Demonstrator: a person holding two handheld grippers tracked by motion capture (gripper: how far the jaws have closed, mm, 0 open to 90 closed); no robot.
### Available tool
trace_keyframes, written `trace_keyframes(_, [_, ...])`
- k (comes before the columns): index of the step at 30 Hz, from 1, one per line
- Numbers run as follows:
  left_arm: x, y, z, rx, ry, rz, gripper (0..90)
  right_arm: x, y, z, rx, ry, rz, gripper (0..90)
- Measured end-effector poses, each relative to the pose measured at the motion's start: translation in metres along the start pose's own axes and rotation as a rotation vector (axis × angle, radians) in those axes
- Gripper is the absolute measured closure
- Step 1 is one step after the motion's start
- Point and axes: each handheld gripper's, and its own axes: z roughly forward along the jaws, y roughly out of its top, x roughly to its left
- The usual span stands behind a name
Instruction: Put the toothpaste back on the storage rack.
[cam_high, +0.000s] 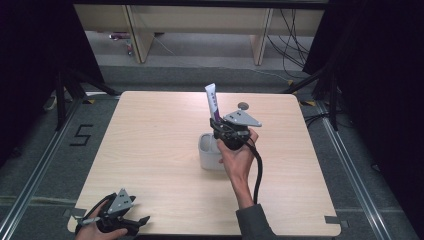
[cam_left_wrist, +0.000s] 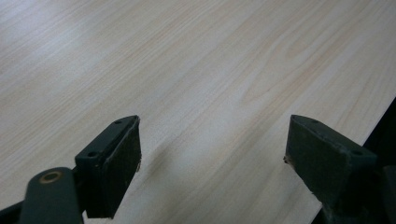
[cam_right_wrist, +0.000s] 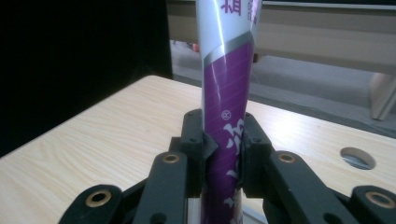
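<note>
High view alone shows cup (cam_high: 210, 156) under tube (cam_high: 213, 102).

table (cam_high: 150, 150): centre, light wood | hole (cam_high: 243, 105): upper centre, in tabletop | desk (cam_high: 200, 20): top, behind table | cables (cam_high: 290, 45): upper right, on floor

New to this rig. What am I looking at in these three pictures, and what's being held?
No robot here: a person holds a two-jaw claw in each hand. The high view looks down on a wooden table. The other two pictures come from cameras riding on each claw, looking along its black jaws. The right claw is clamped on a purple and white tube, held upright above a white cup on the table. The left claw rests near the table's front edge, jaws wide apart with nothing between them.
</note>
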Motion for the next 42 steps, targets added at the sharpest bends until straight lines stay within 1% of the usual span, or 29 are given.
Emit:
trace_keyframes(1, [0.000,0.000,0.000,-0.004,0.001,-0.002,17.6,0.000,-0.001,0.002,-0.003,-0.008,-0.003,75.6])
trace_keyframes(2, [0.000,0.000,0.000,-0.004,0.001,-0.001,17.6,0.001,-0.002,0.002,0.005,-0.019,0.018,75.6])
trace_keyframes(3, [0.000,0.000,0.000,-0.005,0.001,-0.003,17.6,0.001,-0.003,0.004,0.002,-0.019,0.019,75.6])
trace_keyframes(5, [0.000,0.000,0.000,-0.004,0.001,-0.002,17.6,0.001,-0.005,0.006,0.005,-0.032,0.008,75.6])
trace_keyframes(7, [0.000,0.000,0.000,0.002,-0.002,0.001,17.6,0.001,-0.007,0.008,-0.007,-0.038,0.000,75.6])
trace_keyframes(8, [-0.001,0.000,0.000,0.001,-0.003,-0.002,17.6,0.002,-0.007,0.007,0.000,-0.044,0.016,75.6])
trace_keyframes(9, [-0.001,0.000,0.000,0.003,-0.003,-0.002,17.6,0.002,-0.008,0.009,-0.010,-0.039,0.017,75.6])
trace_keyframes(10, [-0.001,0.000,0.000,0.003,-0.003,-0.002,17.6,0.002,-0.009,0.009,-0.007,-0.052,-0.003,75.6])
trace_keyframes(11, [0.000,0.000,0.000,0.004,-0.003,-0.002,17.6,0.003,-0.010,0.010,-0.008,-0.056,0.017,75.6])
trace_keyframes(13, [-0.001,0.000,0.000,-0.003,-0.002,-0.002,17.6,0.002,-0.010,0.012,-0.006,-0.058,0.004,75.6])
trace_keyframes(15, [-0.001,0.000,0.000,-0.003,-0.004,-0.006,17.5,0.003,-0.012,0.013,-0.015,-0.065,0.021,75.6])
trace_keyframes(16, [-0.002,0.000,0.000,-0.005,-0.009,-0.007,17.5,0.002,-0.012,0.014,-0.011,-0.070,0.002,75.6])
trace_keyframes(17, [-0.001,0.000,0.000,0.004,-0.005,0.005,17.5,0.003,-0.013,0.014,-0.005,-0.076,0.007,75.6])
trace_keyframes(18, [-0.001,0.000,0.000,0.001,-0.004,0.001,17.5,0.002,-0.014,0.015,-0.004,-0.072,-0.006,75.6])
trace_keyframes(20, [-0.001,0.000,0.000,-0.003,-0.006,-0.006,17.5,0.002,-0.016,0.017,-0.003,-0.075,0.002,75.5])
trace_keyframes(23, [-0.001,0.000,0.000,-0.002,-0.006,-0.005,17.6,0.003,-0.018,0.019,0.013,-0.086,-0.003,75.5])
trace_keyframes(25, [-0.001,0.000,0.000,-0.005,-0.006,-0.007,17.5,0.004,-0.020,0.020,0.013,-0.089,0.010,75.5])
trace_keyframes(27, [-0.001,0.000,0.000,-0.005,-0.009,-0.007,17.6,0.003,-0.021,0.022,0.019,-0.093,-0.011,75.5])
trace_keyframes(28, [0.000,0.000,0.000,0.007,-0.005,0.003,17.6,0.003,-0.022,0.022,0.024,-0.095,-0.010,75.5])
trace_keyframes(29, [-0.001,0.000,0.000,-0.004,-0.015,-0.007,17.6,0.004,-0.024,0.023,0.024,-0.096,0.002,75.5])
trace_keyframes(30, [-0.001,0.000,-0.001,0.001,-0.012,0.003,17.6,0.004,-0.024,0.023,0.029,-0.099,0.001,75.5])
trace_keyframes(31, [-0.001,0.000,0.000,-0.005,-0.004,-0.006,17.6,0.003,-0.025,0.024,0.025,-0.093,-0.007,75.5])
trace_keyframes(32, [-0.001,0.000,0.000,0.005,-0.004,-0.001,17.6,0.003,-0.026,0.025,0.027,-0.099,-0.013,75.5])
trace_keyframes(33, [-0.001,0.000,0.000,0.002,-0.008,-0.005,17.6,0.003,-0.027,0.025,0.032,-0.098,-0.014,75.5])
trace_keyframes(34, [-0.001,0.000,0.000,-0.001,-0.011,-0.007,17.6,0.004,-0.028,0.025,0.038,-0.100,0.006,75.5])
trace_keyframes(35, [-0.001,0.000,-0.001,0.000,-0.016,-0.003,17.6,0.005,-0.029,0.026,0.037,-0.106,0.006,75.4])
trace_keyframes(37, [-0.001,0.000,0.000,-0.001,-0.016,-0.002,17.6,0.003,-0.030,0.027,0.030,-0.097,-0.017,75.4])
trace_keyframes(41, [-0.001,0.000,-0.001,0.000,-0.015,0.000,17.5,0.005,-0.032,0.026,0.038,-0.107,-0.002,75.4])
trace_keyframes(42, [-0.001,0.000,-0.001,-0.001,-0.015,-0.001,17.6,0.004,-0.032,0.026,0.039,-0.103,-0.011,75.4])
